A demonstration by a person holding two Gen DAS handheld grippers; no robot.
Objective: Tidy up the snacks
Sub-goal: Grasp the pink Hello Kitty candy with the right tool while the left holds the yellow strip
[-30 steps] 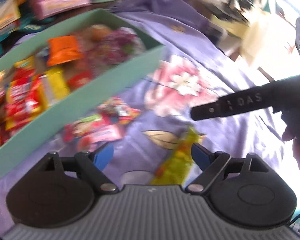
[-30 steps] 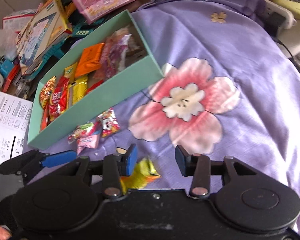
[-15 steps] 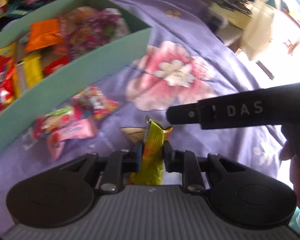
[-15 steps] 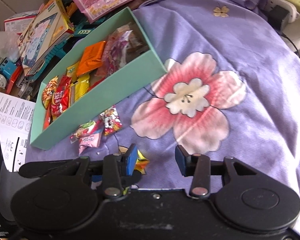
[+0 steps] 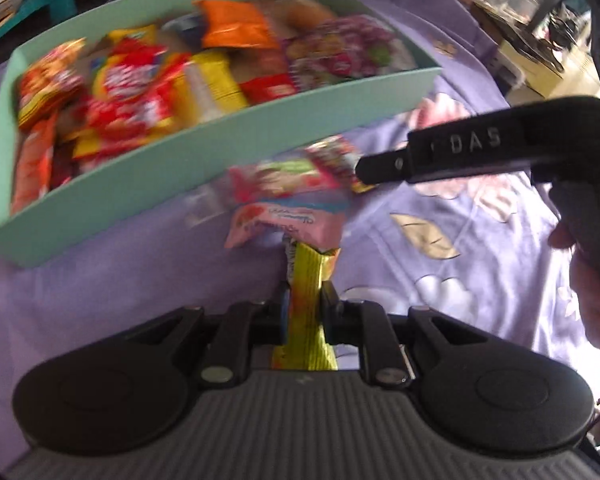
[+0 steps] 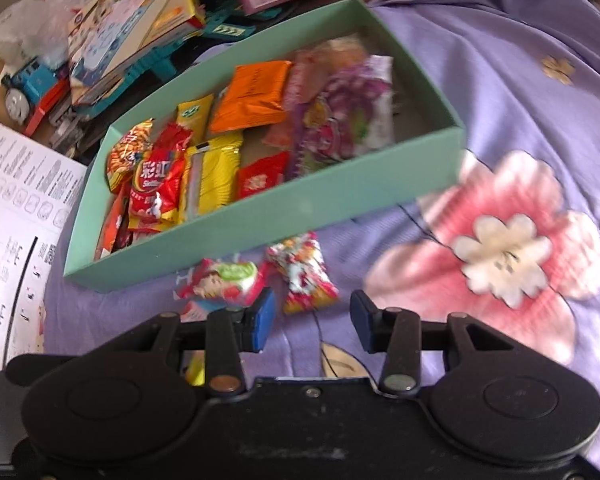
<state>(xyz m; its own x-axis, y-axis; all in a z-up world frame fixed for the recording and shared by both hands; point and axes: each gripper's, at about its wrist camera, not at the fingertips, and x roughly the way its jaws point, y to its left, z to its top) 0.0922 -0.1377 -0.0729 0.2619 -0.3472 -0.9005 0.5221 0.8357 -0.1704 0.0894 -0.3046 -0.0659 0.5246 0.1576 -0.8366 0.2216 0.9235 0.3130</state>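
My left gripper (image 5: 305,304) is pinched on the yellow snack packet (image 5: 306,320), which stands upright between the pads, above the purple cloth (image 5: 120,280) and just before the long near wall of the green box (image 5: 140,184). I judge the packet light, soft and a little slippery, a foil that crumples; I hold it across its narrow middle, which seems the good place. My right gripper (image 6: 312,320) stands half spread with nothing between the pads, over the cloth near the loose candies (image 6: 300,276) beside the same wall. The right view shows the box contents sharply and the toy train (image 6: 28,84) beyond its far corner; the left view alone shows the grip well.
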